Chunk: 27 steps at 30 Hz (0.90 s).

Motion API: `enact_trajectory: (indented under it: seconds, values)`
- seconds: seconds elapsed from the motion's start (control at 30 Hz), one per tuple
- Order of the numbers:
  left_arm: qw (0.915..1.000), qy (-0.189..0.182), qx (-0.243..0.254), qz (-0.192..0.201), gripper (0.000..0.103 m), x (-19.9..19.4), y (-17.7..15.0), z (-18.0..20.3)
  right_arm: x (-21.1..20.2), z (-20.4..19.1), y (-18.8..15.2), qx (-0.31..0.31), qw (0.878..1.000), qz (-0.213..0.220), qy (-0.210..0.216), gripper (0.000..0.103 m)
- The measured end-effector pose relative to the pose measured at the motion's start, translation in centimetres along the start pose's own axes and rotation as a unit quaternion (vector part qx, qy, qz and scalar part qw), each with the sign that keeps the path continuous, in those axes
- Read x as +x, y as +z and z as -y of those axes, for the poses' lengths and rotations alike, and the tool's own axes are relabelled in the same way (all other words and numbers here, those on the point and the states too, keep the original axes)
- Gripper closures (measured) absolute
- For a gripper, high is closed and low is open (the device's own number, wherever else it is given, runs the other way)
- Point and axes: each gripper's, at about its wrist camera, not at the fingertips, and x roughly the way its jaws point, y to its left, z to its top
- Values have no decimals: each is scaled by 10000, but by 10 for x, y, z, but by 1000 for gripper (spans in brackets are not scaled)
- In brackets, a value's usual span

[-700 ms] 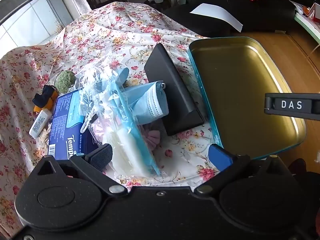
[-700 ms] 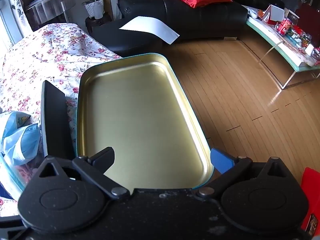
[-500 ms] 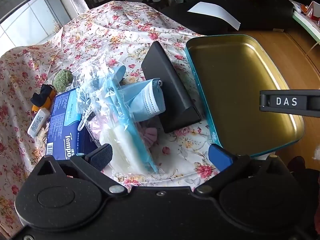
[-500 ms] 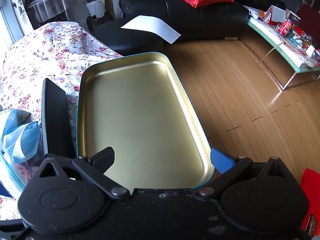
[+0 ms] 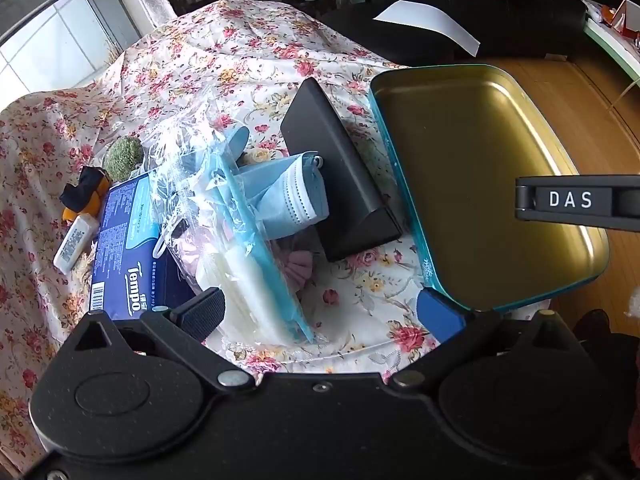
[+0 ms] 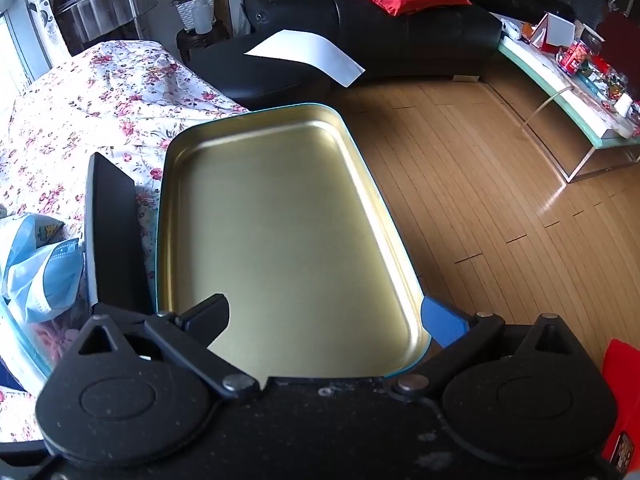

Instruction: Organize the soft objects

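The left gripper (image 5: pixel 320 306) hangs with its jaws spread wide and nothing between them, low over the near edge of a table draped in a flowered cloth (image 5: pixel 248 60). Just ahead of its left finger lies a clear bag (image 5: pixel 224 216) of soft items, its long axis running away from the gripper toward the far left. A blue mask (image 5: pixel 288 196) spills from the bag's right side and rests against a black case (image 5: pixel 340 176) beside it. A blue tissue pack (image 5: pixel 124 256) sits partly under the bag on the left, with a small white tube (image 5: pixel 74 238) and a green puff (image 5: pixel 123 157) farther toward the left edge. At the table's right edge lies an empty gold tray (image 5: pixel 480 152) with a teal rim, overhanging a wooden floor. The right gripper (image 6: pixel 324 314) is also wide open and empty, poised over the tray's near end; its finger shows in the left view above the tray. The soft pile lies to the left of the tray, so the left gripper is the nearer tool, and a likely next move is a short reach forward onto the bag or mask.
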Motion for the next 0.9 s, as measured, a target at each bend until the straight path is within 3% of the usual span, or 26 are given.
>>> enact_trajectory:
  seconds: [0.9]
  values:
    - [10000, -14, -11, -50, 4, 3, 0, 0, 1, -2, -3, -83, 10000, -10, -6, 0]
